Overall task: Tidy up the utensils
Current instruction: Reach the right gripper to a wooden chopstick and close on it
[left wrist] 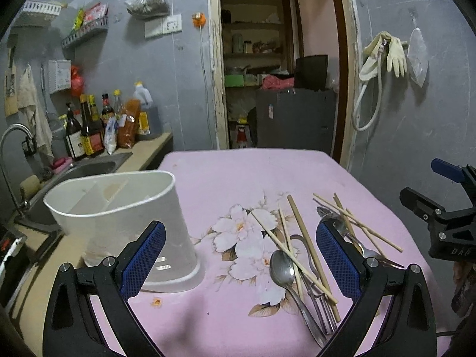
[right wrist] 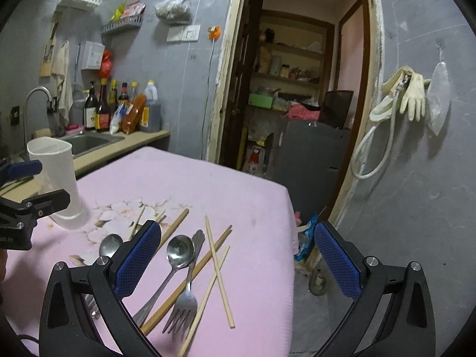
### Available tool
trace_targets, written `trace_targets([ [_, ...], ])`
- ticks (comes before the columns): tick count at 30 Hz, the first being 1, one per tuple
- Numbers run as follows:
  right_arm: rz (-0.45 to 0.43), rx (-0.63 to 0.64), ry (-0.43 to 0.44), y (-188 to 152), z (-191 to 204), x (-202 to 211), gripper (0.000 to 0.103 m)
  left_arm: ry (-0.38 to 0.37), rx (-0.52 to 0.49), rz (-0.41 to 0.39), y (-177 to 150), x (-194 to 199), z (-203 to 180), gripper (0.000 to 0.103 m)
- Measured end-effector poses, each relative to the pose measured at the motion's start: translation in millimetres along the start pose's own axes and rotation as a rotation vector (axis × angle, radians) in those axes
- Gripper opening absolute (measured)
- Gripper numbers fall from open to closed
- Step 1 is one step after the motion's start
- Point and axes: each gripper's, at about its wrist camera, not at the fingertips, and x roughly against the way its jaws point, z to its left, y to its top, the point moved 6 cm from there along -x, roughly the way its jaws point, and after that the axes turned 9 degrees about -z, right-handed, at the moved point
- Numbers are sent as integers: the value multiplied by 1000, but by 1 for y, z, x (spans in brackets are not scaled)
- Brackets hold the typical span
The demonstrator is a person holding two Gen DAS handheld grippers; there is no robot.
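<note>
Your left gripper (left wrist: 241,255) hangs over the pink flowered tablecloth (left wrist: 238,178) with its blue-padded fingers spread wide and nothing between them; the white utensil holder (left wrist: 125,226) stands upright at about ten o'clock in its view, just behind the left finger, its inner dividers showing. The utensils lie in a loose crossed pile at about four o'clock: wooden chopsticks (left wrist: 306,247) over a metal spoon (left wrist: 282,267), with more chopsticks beyond the right finger. Your right gripper (right wrist: 238,255) is likewise spread wide and holding nothing; in its view a spoon (right wrist: 178,251), a fork (right wrist: 184,300) and crossed chopsticks (right wrist: 218,273) lie at about six o'clock, just beside its left finger, and the holder (right wrist: 56,178) stands well apart at nine o'clock.
</note>
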Motion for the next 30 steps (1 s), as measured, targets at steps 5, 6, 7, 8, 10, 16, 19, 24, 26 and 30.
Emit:
trace_targets([
  [5, 49, 4, 15, -8, -2, -17, 103, -21, 1, 50, -11, -18, 0, 99],
  [6, 55, 1, 20, -10, -2, -20, 103, -27, 3, 59, -13, -21, -1, 99],
  [7, 67, -8, 31, -12, -4, -23, 103, -31, 5, 70, -15, -23, 0, 99],
  [8, 78, -17, 40, -13, -6, -27, 103, -36, 8, 81, -18, -25, 0, 99],
  [10, 92, -22, 50, -15, -9, -33, 103, -47, 20, 107, -22, -30, 2, 99],
  [16, 176, -57, 121, -25, -14, -58, 87, -72, 68, 182, -34, -46, 8, 99],
  [19, 229, -80, 161, -31, -15, -71, 68, -85, 66, 198, -35, -50, 8, 97],
  [24, 301, -86, 231, -38, -10, -88, 44, -144, 45, 241, -38, -58, 2, 77],
  [26, 330, -80, 255, -40, -6, -95, 36, -168, 33, 260, -42, -62, -2, 65],
  [30, 373, -68, 286, -44, 1, -107, 22, -217, 18, 304, -50, -68, -9, 50],
])
